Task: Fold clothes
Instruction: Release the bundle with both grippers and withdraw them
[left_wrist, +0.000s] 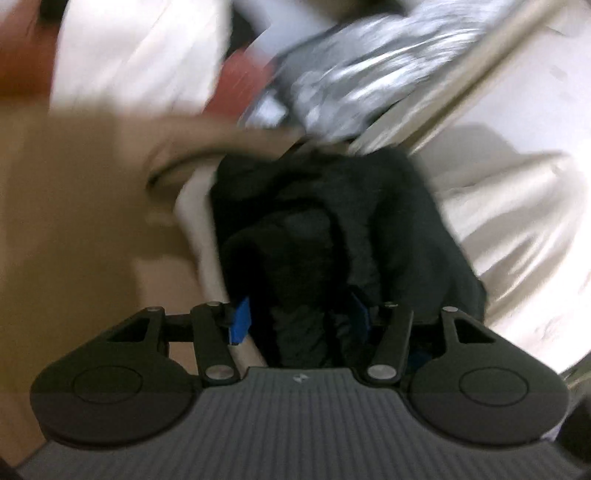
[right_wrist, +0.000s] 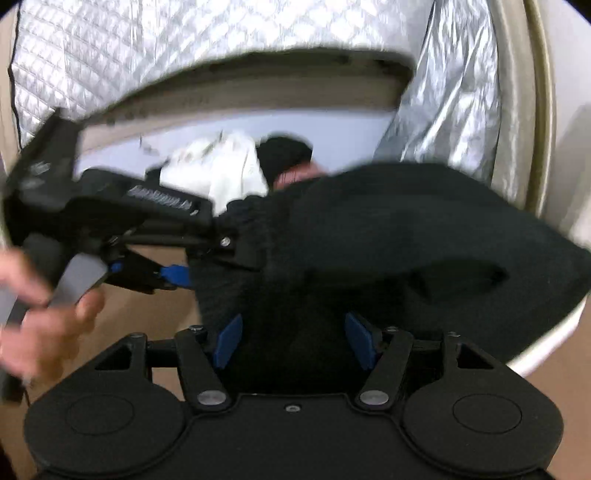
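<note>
**Black garment bunched between two claws**

Left claw (left_wrist: 297, 321) is gripping a crumpled black fabric garment (left_wrist: 325, 221); cloth is filling the space between its blue pads and bunching up ahead of them. The left wrist view is streaked with blur.

Right claw (right_wrist: 295, 341) is sitting with its blue pads (right_wrist: 229, 341) spread and black cloth lying between them. Whether the pads are pressing on it, I cannot tell; the fabric is too dark to read at the contact.

The garment is hanging and draping between the two claws, a broad fold billowing out to the right in the right wrist view, over the rim of a pale rounded tub (right_wrist: 543, 354).

In the right wrist view, the left claw is showing at left, with a person's hand (right_wrist: 44, 332) wrapping its handle.

Behind, a white crumpled cloth (right_wrist: 218, 166) is lying on a pale surface. A quilted silver sheet (right_wrist: 184, 37) is covering the background.
</note>
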